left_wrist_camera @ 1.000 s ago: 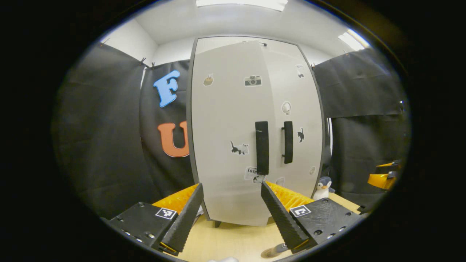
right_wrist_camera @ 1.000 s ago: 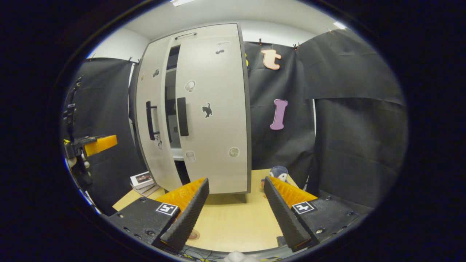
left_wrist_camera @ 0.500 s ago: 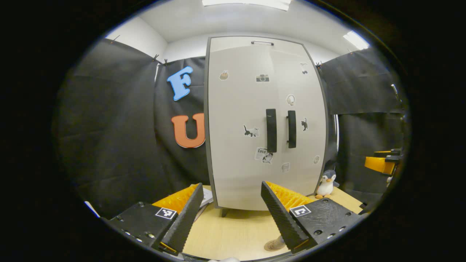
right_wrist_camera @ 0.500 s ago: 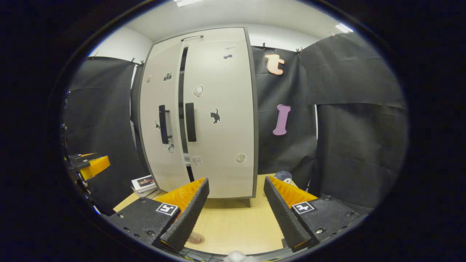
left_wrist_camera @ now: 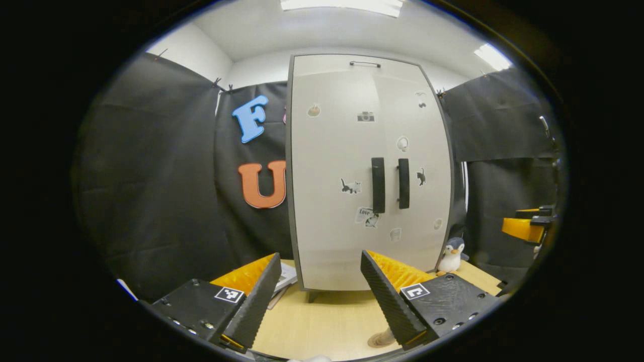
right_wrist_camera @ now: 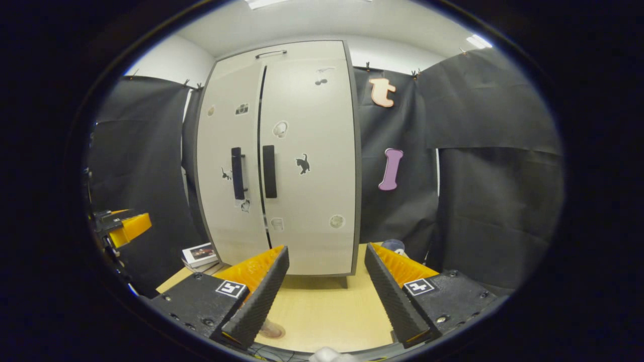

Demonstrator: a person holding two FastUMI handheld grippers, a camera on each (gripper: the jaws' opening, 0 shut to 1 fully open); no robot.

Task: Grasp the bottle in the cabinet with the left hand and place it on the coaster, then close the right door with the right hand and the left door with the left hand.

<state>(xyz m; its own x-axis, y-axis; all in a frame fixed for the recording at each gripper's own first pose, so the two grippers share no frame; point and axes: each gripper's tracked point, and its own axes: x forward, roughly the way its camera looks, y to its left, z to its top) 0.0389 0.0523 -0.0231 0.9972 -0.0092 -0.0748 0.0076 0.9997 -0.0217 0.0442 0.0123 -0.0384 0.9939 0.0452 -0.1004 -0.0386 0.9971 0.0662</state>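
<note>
At the far left of the right gripper view my left tongs [right_wrist_camera: 126,227] hang in the air, well apart from the cabinet [right_wrist_camera: 302,151]. Next come a few flat books [right_wrist_camera: 200,254] stacked on the pale wood-grain counter [right_wrist_camera: 322,311], just beside the cabinet's foot. The cabinet is smooth, light grey and dark-edged, with small stickers: a camera, two black cats, and one whose writing I read as "Love" in the left gripper view. Its left door [left_wrist_camera: 332,176] and right door [left_wrist_camera: 417,171] lie flush there, their flat black bar handles side by side; in the right gripper view a thin dark seam runs between them. A plush penguin [left_wrist_camera: 451,254] stands at the right corner. My right tongs [right_wrist_camera: 324,296] are spread wide and empty, as are the left. Low behind my finger, something round and tan [left_wrist_camera: 378,340] rests on the counter; bottle or coaster, I cannot tell.
</note>
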